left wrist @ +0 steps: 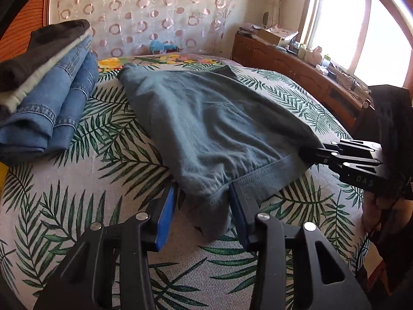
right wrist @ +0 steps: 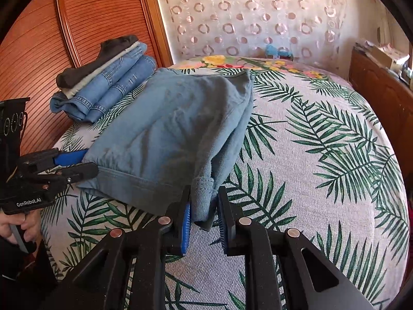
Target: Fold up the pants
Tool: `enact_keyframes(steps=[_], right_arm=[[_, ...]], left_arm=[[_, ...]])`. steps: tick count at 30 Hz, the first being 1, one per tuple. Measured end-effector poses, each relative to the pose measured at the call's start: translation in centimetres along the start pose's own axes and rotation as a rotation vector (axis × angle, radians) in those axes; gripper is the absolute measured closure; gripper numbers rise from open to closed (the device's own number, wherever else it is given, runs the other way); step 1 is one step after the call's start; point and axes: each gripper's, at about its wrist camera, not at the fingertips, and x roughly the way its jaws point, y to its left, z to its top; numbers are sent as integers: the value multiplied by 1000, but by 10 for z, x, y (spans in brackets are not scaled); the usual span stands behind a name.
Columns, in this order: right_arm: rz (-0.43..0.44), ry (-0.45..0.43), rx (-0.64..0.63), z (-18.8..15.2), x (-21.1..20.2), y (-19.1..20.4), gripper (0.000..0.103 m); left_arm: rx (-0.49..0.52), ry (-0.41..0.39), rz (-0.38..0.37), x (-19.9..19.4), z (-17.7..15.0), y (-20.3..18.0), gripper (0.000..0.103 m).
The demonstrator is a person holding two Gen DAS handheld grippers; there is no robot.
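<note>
The right gripper [left wrist: 303,152] carries the letters "DAS" on its black body in the left wrist view; the left gripper [right wrist: 85,164] reads "GenRobot.AI" on its side in the right wrist view.

The pants [left wrist: 206,118], blue-grey and folded into a thick pad, lie on the bed [left wrist: 90,180], whose cover is printed with green palm leaves. All places below are told from these pants.

At their near left corner the left gripper's [left wrist: 204,206] jaws stand apart, one on each side of a fold of cloth, and neither pad presses on it. At their near right corner the right gripper's [right wrist: 204,211] jaws are clamped on a bunched edge of the cloth.

Beyond the pants' far left corner sits a stack of folded clothes [left wrist: 44,90]: blue jeans below, a pale piece above them and a dark one on top. A person's hand [right wrist: 20,228] grips the left gripper's handle, below and to the left of the pants.

To the right of the pants, off the bed, a wooden cabinet [left wrist: 291,69] under the window [left wrist: 343,33] bears an open cardboard box [left wrist: 271,36]; I cannot tell what is in it.
</note>
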Motion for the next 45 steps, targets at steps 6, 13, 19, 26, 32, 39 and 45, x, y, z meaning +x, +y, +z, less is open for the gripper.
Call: enact_keyframes(steps=[6,13,19,26,32,39,45], right_arm=[[2,-4,5,-7,2,-2,86],[-1,-6,5,-8,1,-2,86],[-2,-6,6,-8,1,-2,85],[-1,-5,7,-8,2,-3,85],[0,-5,7,-8,2,-3,85],[3,-7,-6,-8,1,-1,85],[26,-35,-13,-9,-19,8,86]], left_arm=[[-5,13,-8,2,-5,-2,64],[-14,7,-11,3,-5,-1,64],[-13,4,-12,1,-8,-2,64],[-8,-3,-39,0,-11,-3,76],[-19,-28,-78,-6,-8,-2,90],[-20,-79,-110,-24,0,-5,90],[-24,-116,-122,-45,3,0,91]])
